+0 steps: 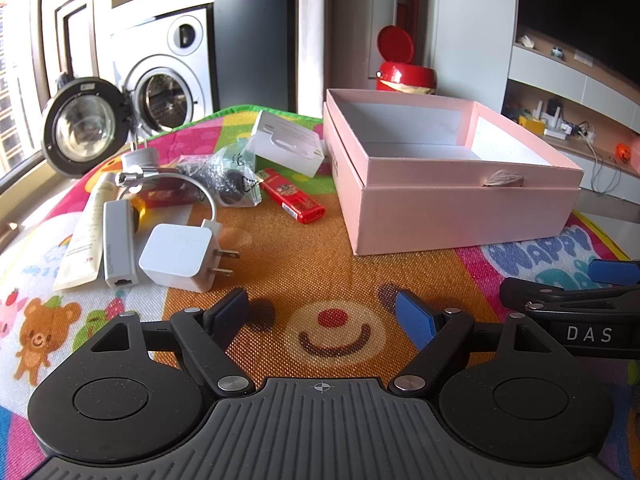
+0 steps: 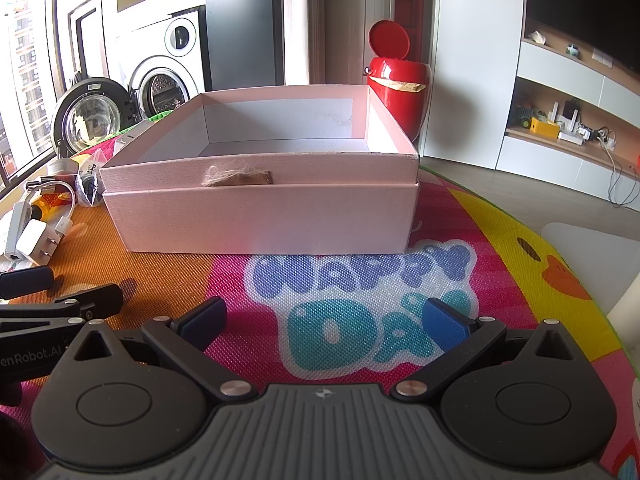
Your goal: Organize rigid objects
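- Both claws rest low over the colourful play mat (image 1: 304, 256), side by side; the left gripper (image 1: 322, 318) has its jaws spread wide with nothing between them, and the right gripper (image 2: 323, 320) is just as wide and empty
- The pink box (image 2: 260, 216) sits open on the mat, its inside bare, straight ahead of the right claw and to the far right of the left one
- Only the left view lays out the clutter left of the box: a white charger (image 1: 176, 256), a grey adapter (image 1: 117, 244), a cream tube (image 1: 86, 232), a red lighter (image 1: 292, 196), a bagged black item (image 1: 232, 184), a white carton (image 1: 286, 142)
- The right view catches just the charger (image 2: 34, 242) at its left edge, but shows the red bin (image 2: 398, 80) behind the box more fully
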`<state>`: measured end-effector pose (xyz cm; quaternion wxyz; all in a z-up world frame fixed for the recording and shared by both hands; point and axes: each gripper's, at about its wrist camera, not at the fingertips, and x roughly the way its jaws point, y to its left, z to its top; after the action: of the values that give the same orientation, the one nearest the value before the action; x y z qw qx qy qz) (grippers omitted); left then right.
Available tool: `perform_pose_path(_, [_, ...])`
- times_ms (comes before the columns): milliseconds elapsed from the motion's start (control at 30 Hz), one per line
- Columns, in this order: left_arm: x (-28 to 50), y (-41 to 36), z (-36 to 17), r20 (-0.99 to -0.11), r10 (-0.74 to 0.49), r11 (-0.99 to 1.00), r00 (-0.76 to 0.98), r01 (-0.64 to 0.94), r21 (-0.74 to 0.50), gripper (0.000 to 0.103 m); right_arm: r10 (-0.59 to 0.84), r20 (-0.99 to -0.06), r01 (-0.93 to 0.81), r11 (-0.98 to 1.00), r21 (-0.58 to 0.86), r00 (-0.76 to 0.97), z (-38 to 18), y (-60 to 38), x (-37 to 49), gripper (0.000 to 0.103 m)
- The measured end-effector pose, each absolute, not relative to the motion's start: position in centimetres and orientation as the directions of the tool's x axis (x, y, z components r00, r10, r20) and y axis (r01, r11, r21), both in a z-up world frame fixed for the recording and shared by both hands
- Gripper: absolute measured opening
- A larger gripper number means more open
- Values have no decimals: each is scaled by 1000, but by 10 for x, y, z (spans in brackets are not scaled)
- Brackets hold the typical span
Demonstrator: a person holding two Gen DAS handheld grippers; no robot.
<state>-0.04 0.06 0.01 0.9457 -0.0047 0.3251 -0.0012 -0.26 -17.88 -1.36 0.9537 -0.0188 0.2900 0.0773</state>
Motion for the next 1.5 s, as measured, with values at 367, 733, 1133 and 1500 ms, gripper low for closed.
perform_pose_path(367, [0,-1,1,-615,-4,1000,789,-1,-8,86,137,-556,-159,987,10,820,-14,-179,-2,103])
perform_pose_path(733, [-2,-2,3,-615,-1,1000,789,-1,-4,86,137,-556,-159,987,10,820,-13,-179,-2,103])
perform_pose_path(1133, [-2,-3,3,-615,0,1000,788,-3,-4,86,139,-557,-159,987,12,819,-13,-180,-2,103])
perform_pose_path(1500, [-2,-3,3,-615,1,1000,788,-4,-3,86,138,-556,-159,987,11,819,-13,-180,-1,103])
